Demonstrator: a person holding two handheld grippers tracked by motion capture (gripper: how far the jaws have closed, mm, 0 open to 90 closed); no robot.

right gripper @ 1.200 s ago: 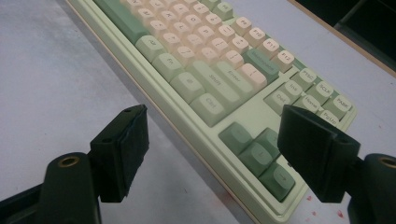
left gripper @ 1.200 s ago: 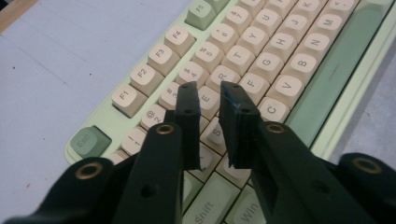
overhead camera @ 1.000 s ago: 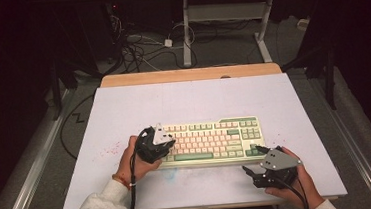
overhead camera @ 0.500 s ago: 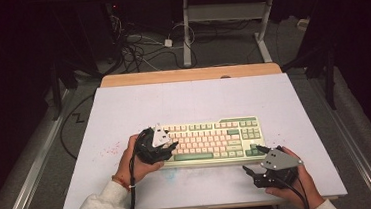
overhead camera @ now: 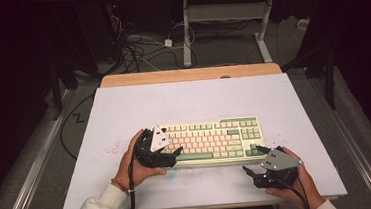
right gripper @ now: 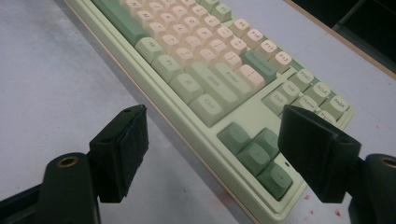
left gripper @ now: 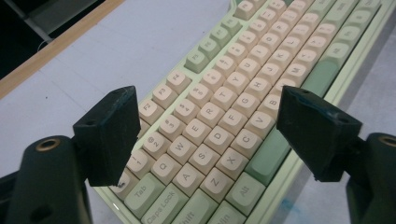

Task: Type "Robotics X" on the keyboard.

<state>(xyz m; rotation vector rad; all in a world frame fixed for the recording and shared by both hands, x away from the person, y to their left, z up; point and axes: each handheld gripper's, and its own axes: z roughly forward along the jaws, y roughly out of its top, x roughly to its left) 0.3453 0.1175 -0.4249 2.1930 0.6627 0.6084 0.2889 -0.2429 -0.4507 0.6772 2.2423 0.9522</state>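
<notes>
Since the earlier frame, my left claw (overhead camera: 174, 152) has just been opening over the cream-and-green plastic keyboard (overhead camera: 211, 140), nothing between its jaws; right claw (overhead camera: 253, 162) open, low above the white tabletop (overhead camera: 188, 104).

Change noted at the left gripper (overhead camera: 173, 154) alone. In the two earlier high views its jaws stood close together at the left end of the keyboard (overhead camera: 211, 141); they have just been opening and now stand wide apart. The left gripper view confirms this: the two black pads (left gripper: 109, 133) sit well apart over the letter keys, one above the number and Tab side, the other above the bottom row near the long green key. No pad presses on a key, and nothing is gripped between them. The left hand (overhead camera: 137, 161) has shifted very slightly at the keyboard's left end.
</notes>
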